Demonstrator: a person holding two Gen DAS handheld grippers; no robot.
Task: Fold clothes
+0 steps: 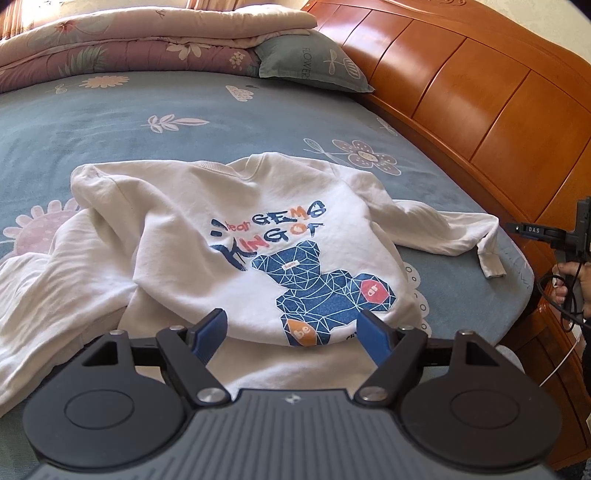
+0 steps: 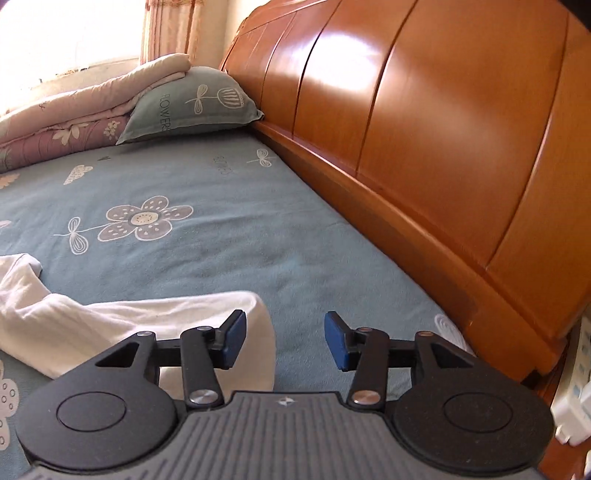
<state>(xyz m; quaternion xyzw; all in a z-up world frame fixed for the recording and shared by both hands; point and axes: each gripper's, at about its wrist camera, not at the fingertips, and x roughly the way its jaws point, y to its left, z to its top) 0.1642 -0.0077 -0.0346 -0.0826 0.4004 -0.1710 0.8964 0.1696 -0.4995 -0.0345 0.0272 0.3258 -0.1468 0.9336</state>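
a made bed by a wooden headboard

a blue bedsheet (image 2: pixel 221 240) printed with flowers covers the bed, running along a glossy orange-brown wooden headboard (image 2: pixel 424 147). a grey-green pillow (image 1: pixel 314 61) (the word "flowers" is printed on it) lies against the headboard, touching a folded pink and cream floral quilt (image 1: pixel 129 40). a sunlit curtain (image 2: pixel 170 29) hangs behind them.

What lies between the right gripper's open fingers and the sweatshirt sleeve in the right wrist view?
Nothing. The right gripper hangs open right at the white sleeve end; its left finger overlaps the cloth, and only bare blue bedsheet shows between the fingers.
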